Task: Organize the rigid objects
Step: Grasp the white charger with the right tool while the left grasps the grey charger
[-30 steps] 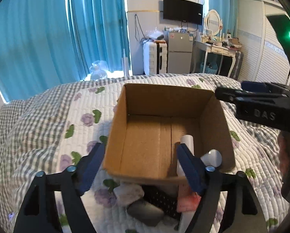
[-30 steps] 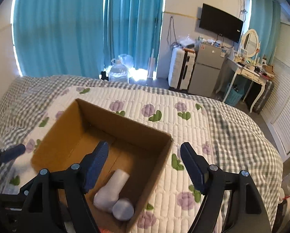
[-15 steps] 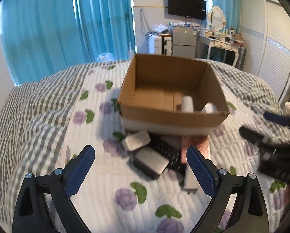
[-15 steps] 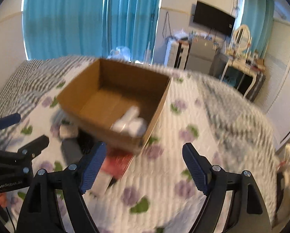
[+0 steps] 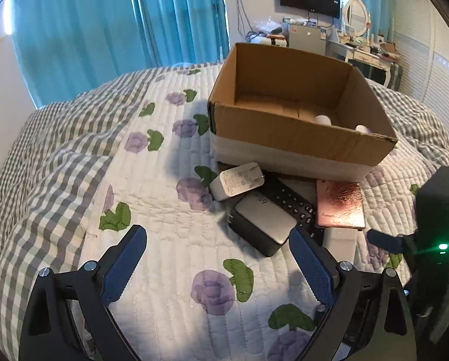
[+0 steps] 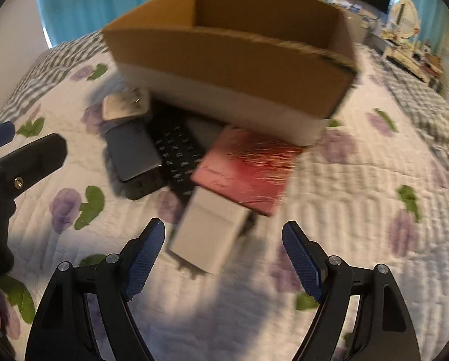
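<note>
Both claws spread wide above bedspread

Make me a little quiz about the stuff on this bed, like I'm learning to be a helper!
1. True or false: the cardboard box is upside down.
2. Which lies nearest the right hand-held gripper? A) white charger B) white block C) pink case
3. Fill in: the black remote lies partly under the pink ____.

Key: 1 false; 2 B; 3 case.
</note>
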